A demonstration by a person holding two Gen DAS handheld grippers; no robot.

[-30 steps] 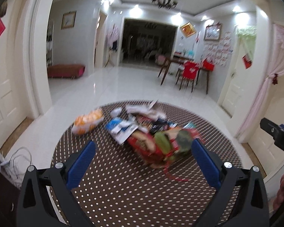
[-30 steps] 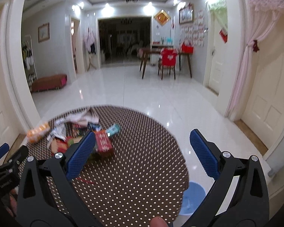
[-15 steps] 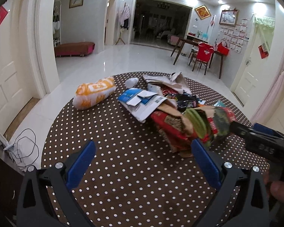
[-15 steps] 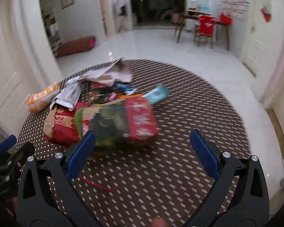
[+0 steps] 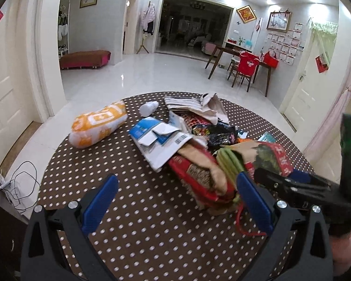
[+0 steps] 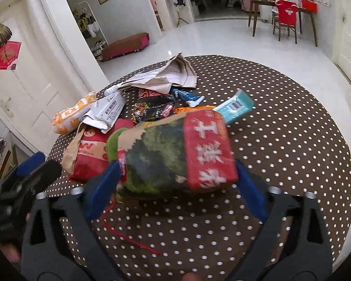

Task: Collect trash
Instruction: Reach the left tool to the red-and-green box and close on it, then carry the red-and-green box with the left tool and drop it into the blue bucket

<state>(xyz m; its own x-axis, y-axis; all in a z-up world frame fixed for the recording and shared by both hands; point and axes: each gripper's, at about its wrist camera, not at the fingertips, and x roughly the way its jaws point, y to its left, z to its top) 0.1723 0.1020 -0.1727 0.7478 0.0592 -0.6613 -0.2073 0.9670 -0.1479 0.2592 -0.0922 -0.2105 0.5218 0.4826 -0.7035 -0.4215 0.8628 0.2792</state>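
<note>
White tile floor runs back to a dark doorway, and in front of you sits a round table under a brown cloth with white dots. Take the green-and-red bag as your landmark: it lies at the near end of the trash pile, torn brown paper showing along its left edge. Your right gripper straddles it, one blue pad at the bag's left end and the other at its right end, and the jaws are closing with the bag between them; whether the pads already press on it you cannot tell from the blurred view. Your left gripper hangs over bare cloth to the left of the bag, jaws spread apart and nothing between them. Just left of the bag lies a red-and-tan paper bag. Behind that is a torn white-and-blue envelope, and farther left, apart from the pile, an orange-and-white packet. Behind the bag lie dark snack wrappers and crumpled striped paper; a teal pack touches its far right corner. A red string trails from under it toward you.
</note>
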